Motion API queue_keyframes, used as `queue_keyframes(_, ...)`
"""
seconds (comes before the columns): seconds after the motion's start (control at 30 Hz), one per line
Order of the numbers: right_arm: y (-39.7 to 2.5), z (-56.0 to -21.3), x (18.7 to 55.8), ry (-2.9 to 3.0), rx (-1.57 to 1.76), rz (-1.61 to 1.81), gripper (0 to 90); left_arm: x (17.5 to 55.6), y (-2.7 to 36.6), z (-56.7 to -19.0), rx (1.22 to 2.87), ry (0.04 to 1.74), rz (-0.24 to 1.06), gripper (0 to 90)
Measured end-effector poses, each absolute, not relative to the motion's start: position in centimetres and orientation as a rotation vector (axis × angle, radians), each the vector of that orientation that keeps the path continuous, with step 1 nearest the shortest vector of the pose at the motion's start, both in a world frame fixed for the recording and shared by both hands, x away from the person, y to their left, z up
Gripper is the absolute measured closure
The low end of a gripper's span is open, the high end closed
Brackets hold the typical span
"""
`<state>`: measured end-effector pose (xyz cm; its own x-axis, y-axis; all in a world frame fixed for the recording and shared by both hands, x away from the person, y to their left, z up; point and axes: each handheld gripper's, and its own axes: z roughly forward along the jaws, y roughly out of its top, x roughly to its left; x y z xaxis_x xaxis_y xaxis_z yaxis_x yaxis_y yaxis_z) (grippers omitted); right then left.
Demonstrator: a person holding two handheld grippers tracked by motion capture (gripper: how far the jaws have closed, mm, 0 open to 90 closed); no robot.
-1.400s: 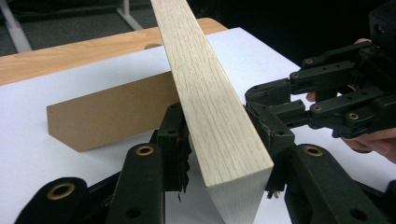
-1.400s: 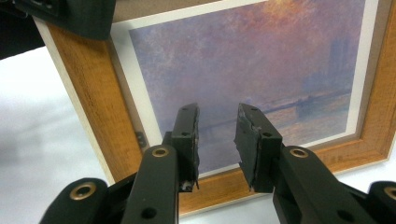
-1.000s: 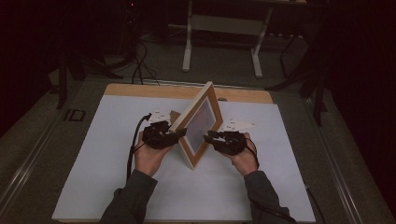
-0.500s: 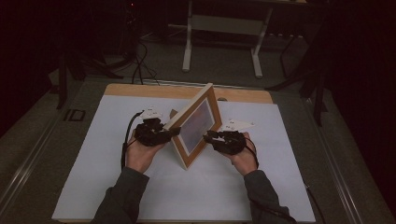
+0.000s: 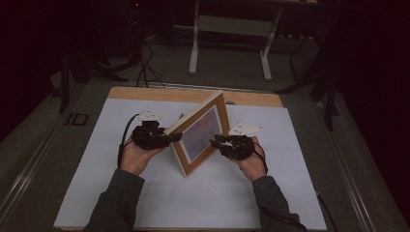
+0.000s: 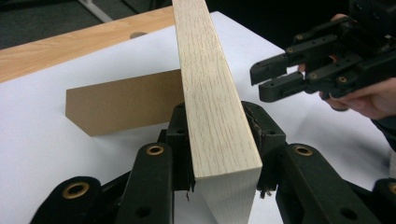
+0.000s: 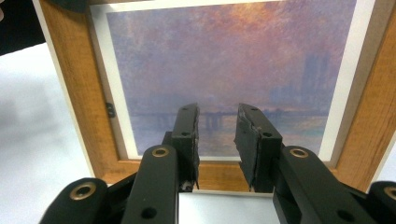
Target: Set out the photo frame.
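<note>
Both grippers, the left gripper point(image 5: 170, 137) and the right gripper point(image 5: 216, 142), are black, with brass-ringed pivot holes and worn, frayed pads point(image 7: 187, 135). A pale three-cornered plate tops each, a black cable trails behind, and grey-green sleeves point(image 5: 114, 203) cover the forearms.

picture frame point(image 7: 219, 88) top edge cropped

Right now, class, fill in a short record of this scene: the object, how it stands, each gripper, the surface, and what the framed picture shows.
Object: light wooden picture frame holding a purple and orange hazy print
Pose: stands tilted on the table, brown cardboard back stand behind it
Left gripper: shut on the frame's edge
Right gripper: jaws parted, in front of the print, gripping nothing
Surface: white sheet over a wooden table
</note>
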<state>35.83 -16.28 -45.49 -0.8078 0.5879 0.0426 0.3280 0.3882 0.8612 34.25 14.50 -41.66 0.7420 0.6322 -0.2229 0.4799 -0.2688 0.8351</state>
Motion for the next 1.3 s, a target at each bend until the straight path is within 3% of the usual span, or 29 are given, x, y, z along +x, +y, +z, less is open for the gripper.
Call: queue_keyframes(1.3,-16.9,-44.6,36.7,2.313,0.829,1.304,64.6,36.6,17.8,-41.6,1.983,0.683,0.016,69.6)
